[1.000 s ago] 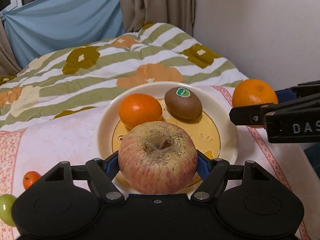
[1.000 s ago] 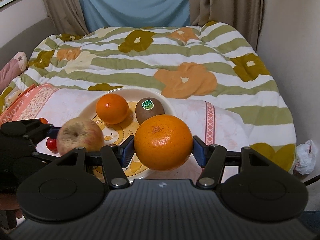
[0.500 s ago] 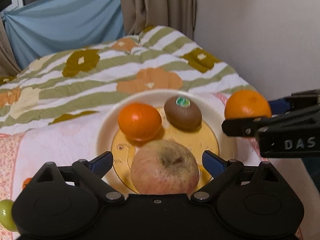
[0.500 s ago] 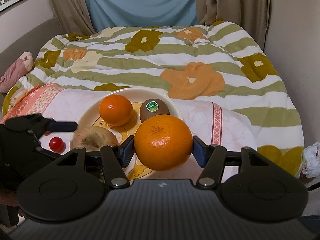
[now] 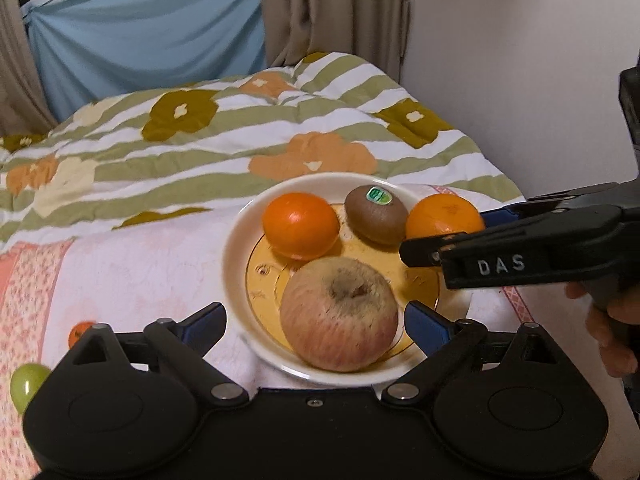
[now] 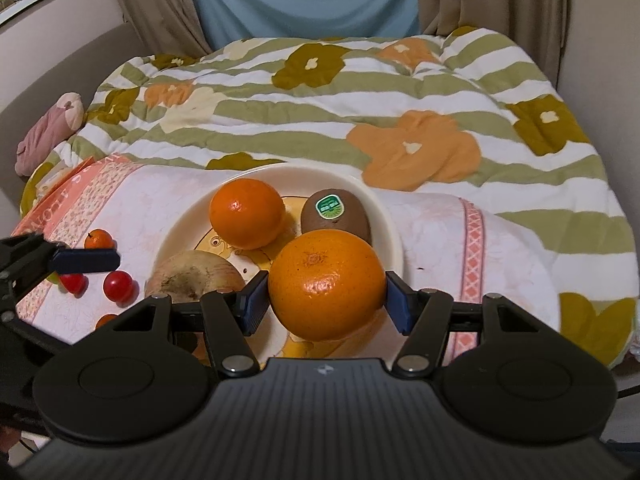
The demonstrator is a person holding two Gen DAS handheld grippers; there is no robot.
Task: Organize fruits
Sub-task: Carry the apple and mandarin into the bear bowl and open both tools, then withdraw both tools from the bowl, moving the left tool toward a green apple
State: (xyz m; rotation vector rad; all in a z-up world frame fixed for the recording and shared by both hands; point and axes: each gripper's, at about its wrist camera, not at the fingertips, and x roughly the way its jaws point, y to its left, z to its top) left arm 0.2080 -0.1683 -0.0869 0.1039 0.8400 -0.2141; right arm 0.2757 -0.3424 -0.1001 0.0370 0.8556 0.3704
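Now the left tool (image 5: 315, 326) gapes; apple (image 5: 339, 320) stem-end up; right tool (image 6: 323, 302) clamps orange (image 6: 326, 284).

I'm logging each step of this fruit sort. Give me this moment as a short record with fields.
plate: holds apple, small orange, kiwi
left hand-held gripper: open, fingers on either side of the apple, not touching it
right hand-held gripper: shut on large orange, over the plate's right side
off plate: cherry tomatoes, green grape
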